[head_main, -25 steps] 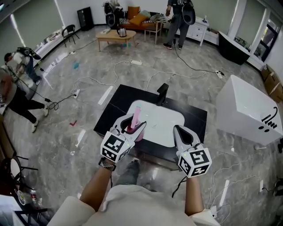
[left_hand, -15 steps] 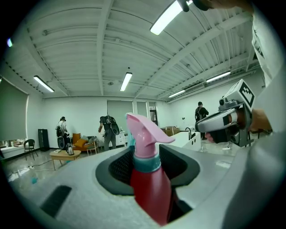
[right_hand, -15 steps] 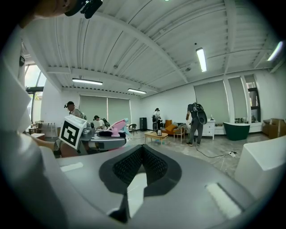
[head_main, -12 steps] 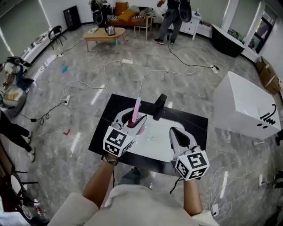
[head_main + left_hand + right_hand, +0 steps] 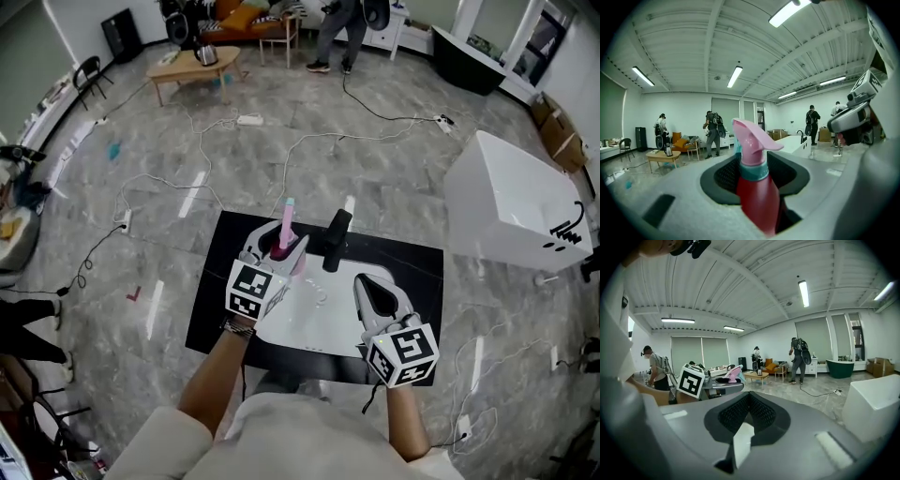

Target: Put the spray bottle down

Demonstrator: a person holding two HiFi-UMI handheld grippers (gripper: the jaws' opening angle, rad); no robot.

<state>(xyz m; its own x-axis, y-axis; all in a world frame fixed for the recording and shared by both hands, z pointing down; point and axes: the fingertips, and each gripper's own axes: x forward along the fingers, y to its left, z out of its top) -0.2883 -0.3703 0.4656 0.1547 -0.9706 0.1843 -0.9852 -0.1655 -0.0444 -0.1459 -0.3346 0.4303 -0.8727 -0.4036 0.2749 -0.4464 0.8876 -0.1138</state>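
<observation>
Left gripper (image 5: 278, 255): jaws closed on the spray bottle (image 5: 754, 187), gripping its red body below the teal collar. The bottle is upright, with its pink head clear above the jaws. Compared with a second ago, it has travelled from the near-left side of the white basin (image 5: 314, 323) to the basin's back-left rim, and now stands just left of the black faucet (image 5: 335, 236). Whether its base touches the black counter (image 5: 208, 305) cannot be told.

Right gripper (image 5: 367, 286): jaws together, holding nothing. It has moved from the counter's front edge to above the basin's right part.
</observation>
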